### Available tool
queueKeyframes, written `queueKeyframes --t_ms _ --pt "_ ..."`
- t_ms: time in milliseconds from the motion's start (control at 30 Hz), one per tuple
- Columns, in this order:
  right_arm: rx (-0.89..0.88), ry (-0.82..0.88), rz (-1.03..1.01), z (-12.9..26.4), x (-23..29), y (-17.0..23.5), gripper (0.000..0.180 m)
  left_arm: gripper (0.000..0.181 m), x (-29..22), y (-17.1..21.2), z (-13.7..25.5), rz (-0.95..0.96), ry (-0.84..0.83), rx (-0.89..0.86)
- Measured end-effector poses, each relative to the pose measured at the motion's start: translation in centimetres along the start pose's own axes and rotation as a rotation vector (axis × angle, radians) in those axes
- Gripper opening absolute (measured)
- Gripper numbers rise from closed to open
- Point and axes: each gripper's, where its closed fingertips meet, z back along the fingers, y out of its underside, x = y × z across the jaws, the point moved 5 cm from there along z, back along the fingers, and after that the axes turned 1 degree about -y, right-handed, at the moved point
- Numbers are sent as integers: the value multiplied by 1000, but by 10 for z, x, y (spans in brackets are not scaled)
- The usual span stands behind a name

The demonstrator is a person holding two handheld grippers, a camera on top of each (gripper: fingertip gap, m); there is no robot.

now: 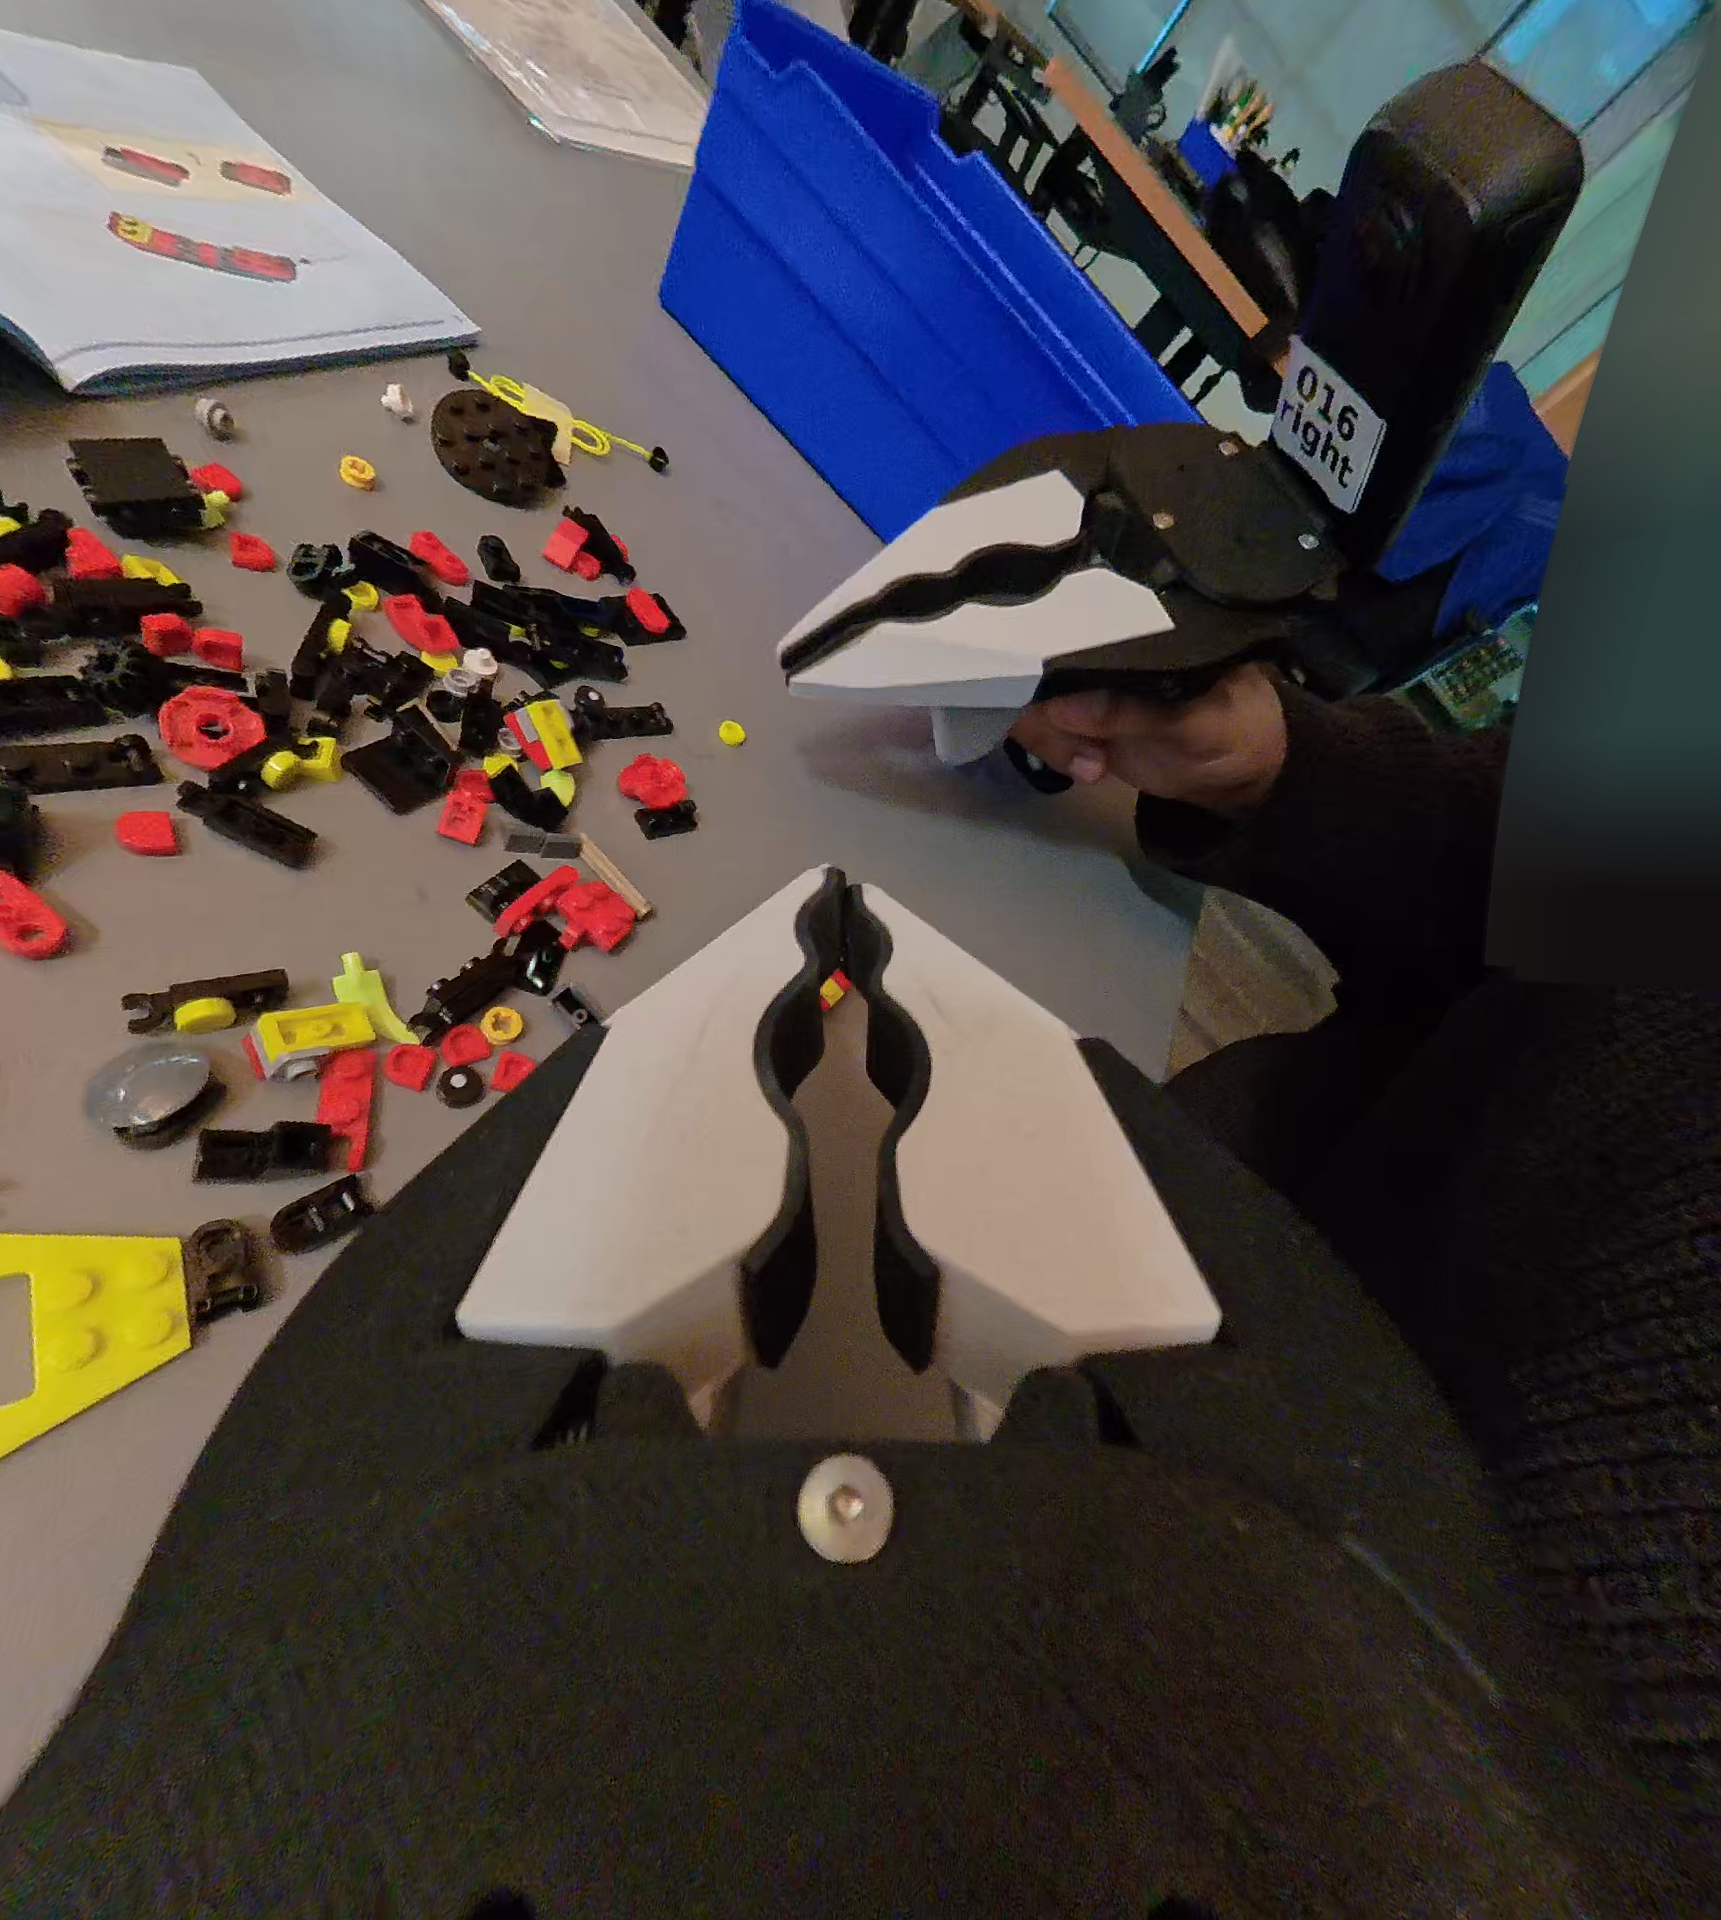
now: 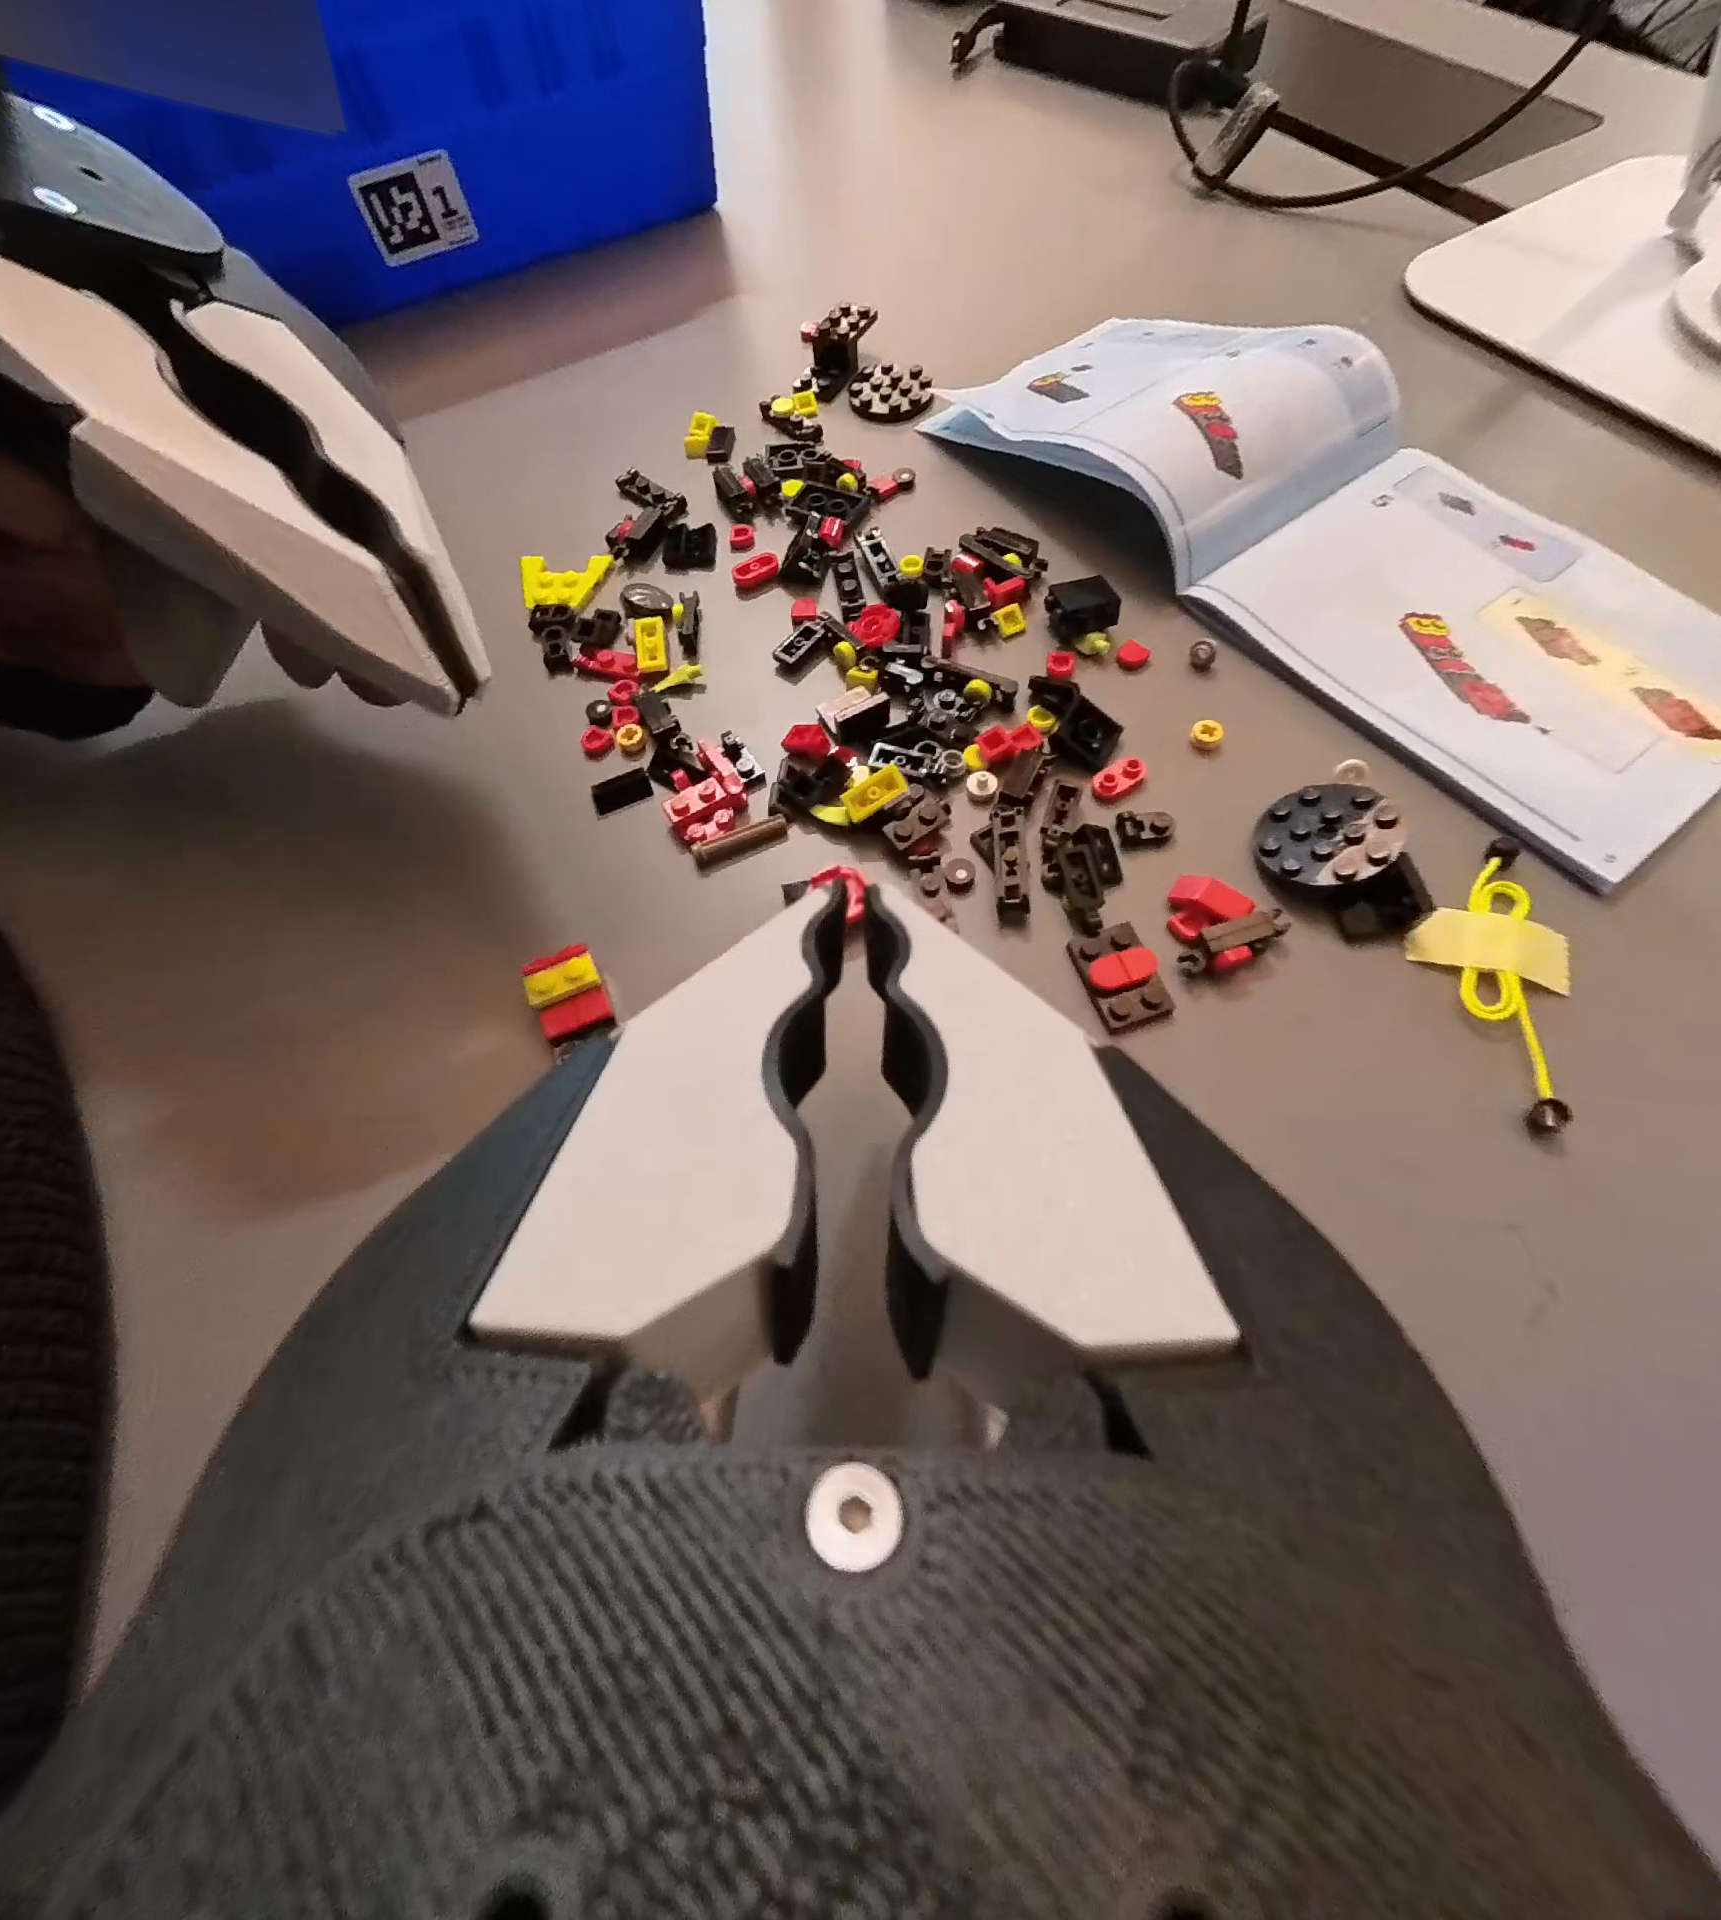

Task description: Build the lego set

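Tips of our right gripper (image 2: 848, 902) pinch a small red piece (image 2: 840, 883) above the table's (image 2: 1251, 1299) near edge. The red-and-yellow stack (image 2: 565, 987) lies just left of it, long axis running away from us. Our left gripper (image 2: 466, 694), pressed together on nothing we can see, hovers over the stack. The loose pile (image 2: 866, 665) spreads beyond.

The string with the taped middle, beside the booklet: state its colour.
The string is neon yellow with black end beads; its tape is pale yellow. Right wrist view shows it best.
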Motion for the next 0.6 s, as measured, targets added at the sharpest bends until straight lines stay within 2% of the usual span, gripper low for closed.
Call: queueKeyframes --t_ms 600 --pt "77 -63 -67 -14 -6 13 0 0 18 9 -3 106 -57 75"
